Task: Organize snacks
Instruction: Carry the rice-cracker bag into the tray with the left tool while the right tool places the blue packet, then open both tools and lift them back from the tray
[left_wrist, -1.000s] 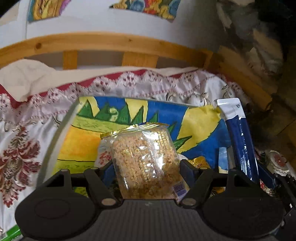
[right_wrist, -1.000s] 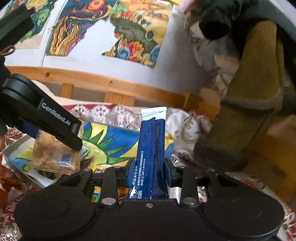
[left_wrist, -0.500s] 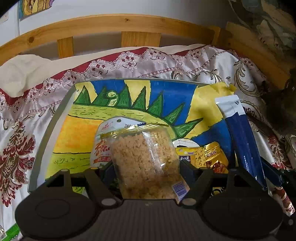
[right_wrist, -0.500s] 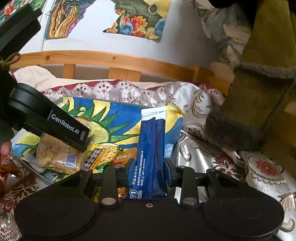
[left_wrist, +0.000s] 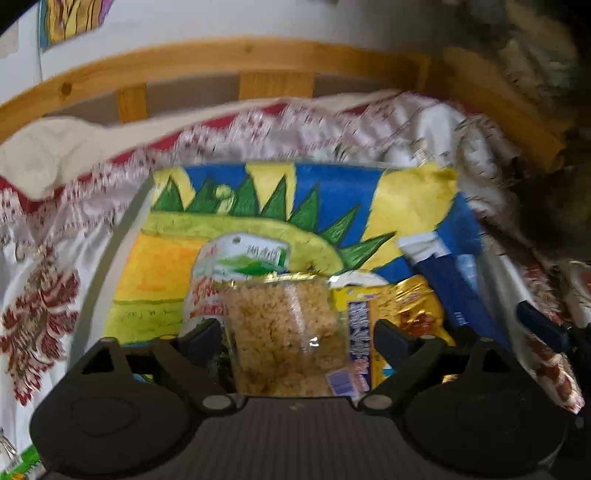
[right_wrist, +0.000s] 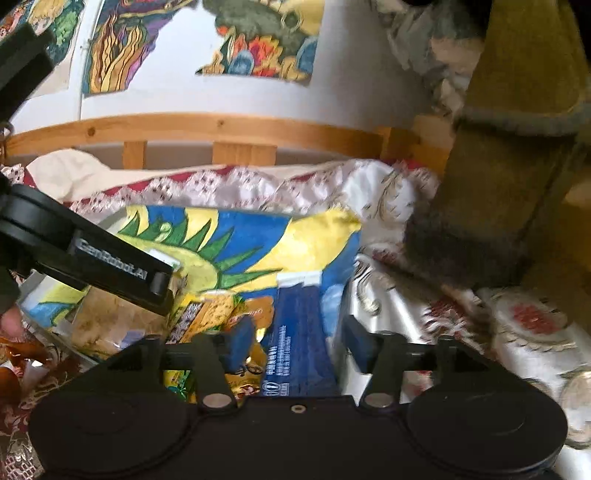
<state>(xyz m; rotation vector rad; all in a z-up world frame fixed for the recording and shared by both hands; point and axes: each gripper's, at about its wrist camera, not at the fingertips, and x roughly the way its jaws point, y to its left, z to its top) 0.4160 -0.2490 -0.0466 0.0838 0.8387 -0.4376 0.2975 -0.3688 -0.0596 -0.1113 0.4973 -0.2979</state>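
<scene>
A clear bag of puffed rice snack (left_wrist: 284, 332) stands in the shallow box (left_wrist: 129, 225) lined with a yellow, blue and green painting. My left gripper (left_wrist: 297, 339) straddles it, its jaws opening, with gaps showing on both sides of the bag. A long dark blue packet (right_wrist: 299, 321) lies at the box's right end between the opening jaws of my right gripper (right_wrist: 298, 341), whose pads stand off it. The blue packet (left_wrist: 454, 295) also shows in the left wrist view. The left gripper's finger (right_wrist: 159, 288) crosses the right wrist view.
A white, red and green packet (left_wrist: 240, 266) and a yellow-gold packet (left_wrist: 402, 306) lie in the box beside the bag. The box rests on a patterned bedspread (left_wrist: 44, 295) before a wooden headboard (left_wrist: 221, 62). An olive padded mass (right_wrist: 509, 177) looms at the right.
Both grippers have spread their jaws away from the packets they were pinching. The blue packet has sunk lower into the box's right end; the snack bag rests among the other packets.
</scene>
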